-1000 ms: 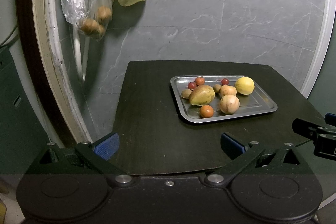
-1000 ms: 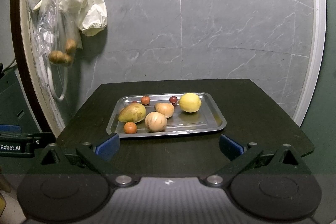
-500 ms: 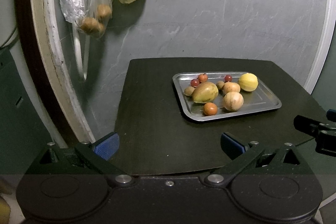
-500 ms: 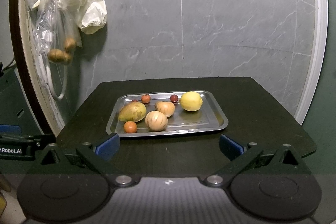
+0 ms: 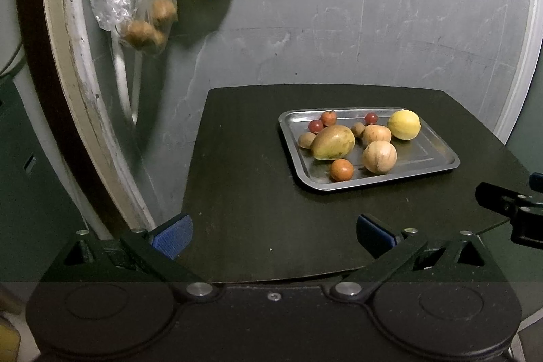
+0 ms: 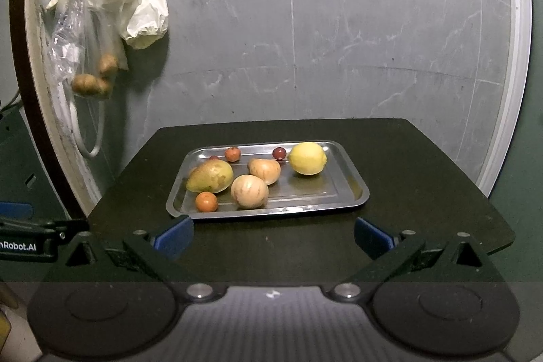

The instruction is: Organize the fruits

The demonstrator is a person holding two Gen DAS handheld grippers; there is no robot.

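A steel tray [image 5: 437,160] [image 6: 349,182] rests on a dark table [image 5: 244,192] [image 6: 424,178] and carries several fruits. A green-yellow mango [image 5: 332,142] [image 6: 210,176] lies at its left, a yellow lemon [image 5: 404,124] [image 6: 307,158] at the back right, two tan round fruits [image 5: 379,156] [image 6: 249,191] in the middle, and a small orange one [image 5: 341,169] [image 6: 206,202] in front. My left gripper [image 5: 273,234] hangs open above the table's near edge, left of the tray. My right gripper [image 6: 273,236] is open just in front of the tray.
A clear plastic bag [image 5: 135,5] [image 6: 85,56] holding brown round fruits hangs with a pale bag on the marble wall at the left. A curved white door frame [image 5: 74,111] borders the left side. The other gripper's body [image 5: 509,206] [image 6: 27,243] shows at each view's edge.
Both grippers have drawn back and risen slightly, so the tray looks a little smaller and farther. The fruits have not moved. Both grippers stay open.
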